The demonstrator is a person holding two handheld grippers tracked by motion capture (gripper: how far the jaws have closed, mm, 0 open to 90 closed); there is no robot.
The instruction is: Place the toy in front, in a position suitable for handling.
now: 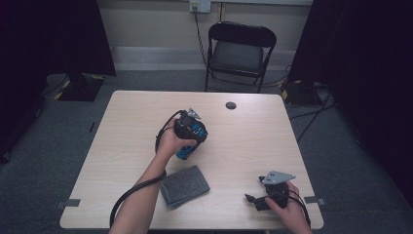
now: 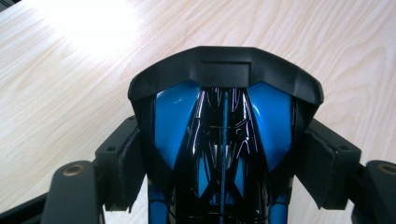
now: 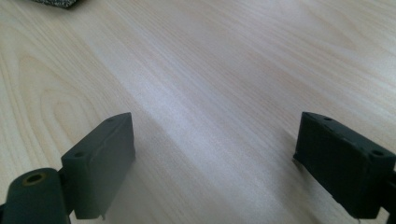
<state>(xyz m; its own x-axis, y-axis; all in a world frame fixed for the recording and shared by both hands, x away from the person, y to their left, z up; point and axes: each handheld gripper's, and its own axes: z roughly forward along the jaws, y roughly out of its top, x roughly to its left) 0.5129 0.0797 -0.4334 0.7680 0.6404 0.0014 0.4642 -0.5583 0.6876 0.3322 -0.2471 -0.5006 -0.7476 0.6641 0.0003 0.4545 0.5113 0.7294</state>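
A glossy blue and black toy car (image 2: 224, 140) with a black rear wing sits between the jaws of my left gripper (image 2: 224, 177). Both pads (image 2: 123, 163) press on its sides. In the high view the left gripper (image 1: 191, 136) holds the car (image 1: 186, 151) just above the middle of the table, with the hand wrapped around the gripper. My right gripper (image 1: 254, 201) rests near the table's front right corner. In its own view the right gripper (image 3: 215, 158) stands open over bare wood, its fingers (image 3: 100, 163) wide apart with nothing between them.
A folded grey cloth (image 1: 185, 186) lies on the wooden table (image 1: 122, 122) near the front, below the left hand. A small dark round disc (image 1: 231, 105) sits near the far edge. A black folding chair (image 1: 239, 53) stands behind the table.
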